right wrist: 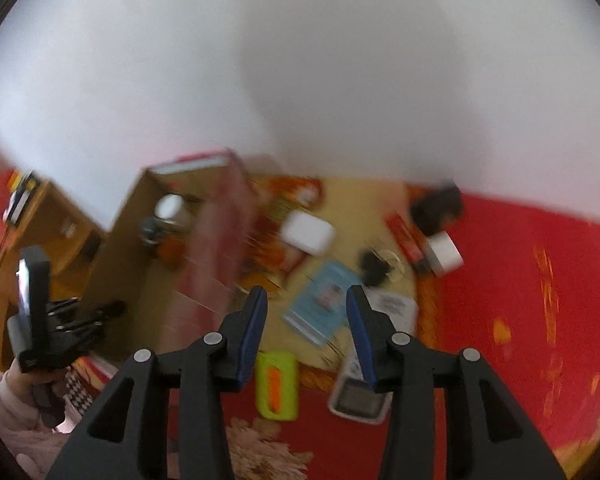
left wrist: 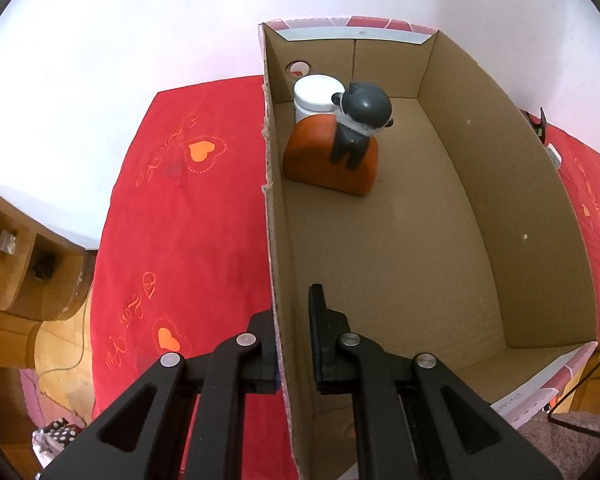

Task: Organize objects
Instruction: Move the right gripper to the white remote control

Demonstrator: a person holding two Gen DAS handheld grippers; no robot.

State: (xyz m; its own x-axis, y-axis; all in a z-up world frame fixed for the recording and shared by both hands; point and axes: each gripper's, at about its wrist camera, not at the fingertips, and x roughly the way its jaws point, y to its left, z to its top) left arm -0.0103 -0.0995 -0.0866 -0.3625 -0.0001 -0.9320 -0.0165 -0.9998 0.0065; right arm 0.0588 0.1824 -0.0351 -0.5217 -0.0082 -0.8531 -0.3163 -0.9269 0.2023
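My left claw (left wrist: 292,340) pinches the cardboard box (left wrist: 520,184) wall. My right claw (right wrist: 306,320) hangs narrowly parted and empty, a green case (right wrist: 278,384) at six o'clock.

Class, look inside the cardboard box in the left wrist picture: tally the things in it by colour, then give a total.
White: 1, the white jar
Orange: 1, the orange block
Dark grey: 1, the grey figurine
Total: 3 in the cardboard box
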